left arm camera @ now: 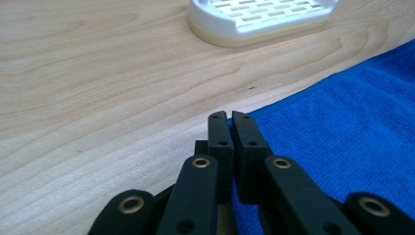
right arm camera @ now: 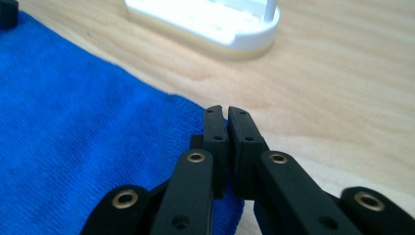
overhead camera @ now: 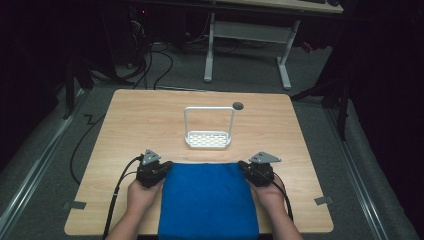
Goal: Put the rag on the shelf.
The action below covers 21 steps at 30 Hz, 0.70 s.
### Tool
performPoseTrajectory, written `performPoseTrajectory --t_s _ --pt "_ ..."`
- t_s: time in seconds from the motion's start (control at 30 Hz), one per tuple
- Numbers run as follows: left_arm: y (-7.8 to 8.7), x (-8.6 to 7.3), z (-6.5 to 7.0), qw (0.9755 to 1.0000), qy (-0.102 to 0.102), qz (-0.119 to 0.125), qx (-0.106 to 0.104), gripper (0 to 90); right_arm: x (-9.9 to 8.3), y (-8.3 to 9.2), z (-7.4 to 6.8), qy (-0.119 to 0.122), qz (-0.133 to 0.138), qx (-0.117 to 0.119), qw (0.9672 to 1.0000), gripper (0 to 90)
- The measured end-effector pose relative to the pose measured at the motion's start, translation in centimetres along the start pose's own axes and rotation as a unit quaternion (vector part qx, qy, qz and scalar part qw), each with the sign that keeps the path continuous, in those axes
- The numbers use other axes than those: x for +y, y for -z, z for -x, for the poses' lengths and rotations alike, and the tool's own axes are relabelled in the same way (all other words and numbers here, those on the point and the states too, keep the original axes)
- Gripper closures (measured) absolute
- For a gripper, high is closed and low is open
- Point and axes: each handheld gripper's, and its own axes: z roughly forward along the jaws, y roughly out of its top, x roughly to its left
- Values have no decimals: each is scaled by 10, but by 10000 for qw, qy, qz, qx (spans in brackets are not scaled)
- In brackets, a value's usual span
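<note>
A blue cloth point(overhead camera: 207, 200) lies flat at the near middle of the wooden table point(overhead camera: 150, 115) and hangs over the front edge. My left gripper point(overhead camera: 167, 167) is at the cloth's far left corner, and my right gripper point(overhead camera: 243, 167) is at its far right corner. In the left gripper view the black jaws point(left arm camera: 230, 117) stand shut with the blue cloth point(left arm camera: 352, 122) corner pinched between them. The right gripper point(right arm camera: 226, 111) is likewise shut on the edge of the blue cloth point(right arm camera: 83, 122).
A white slotted rack point(overhead camera: 207, 139) with a tall wire handle stands just beyond the cloth, near both grippers point(left arm camera: 259, 19) point(right arm camera: 205, 24). A dark round hole point(overhead camera: 238, 105) sits behind it. Tape marks point(overhead camera: 323, 200) lie near the front corners.
</note>
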Motion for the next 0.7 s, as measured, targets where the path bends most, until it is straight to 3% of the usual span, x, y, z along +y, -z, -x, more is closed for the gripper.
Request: performPoseTrajectory --t_s 0.07,0.27,0.43,0.57,0.6,0.7 --pt "2 0 0 10000 -7 27 21 875 1 1 0 -28 37 -1 10000 879" --pt "25 5 0 9985 62 544 80 875 3 12 5 -18 283 -4 9996 879" --pt "41 10 4 9960 -15 884 121 875 11 26 2 -74 681 40 9976 881" --pt "54 16 8 9929 -110 1178 119 875 17 37 -3 -24 990 2 9951 881" --pt "59 18 10 9917 -130 1277 116 875 21 44 -5 -37 1175 37 9931 882" --pt "68 22 14 9886 -198 1489 97 875 25 50 -7 -9 1335 42 9910 882"
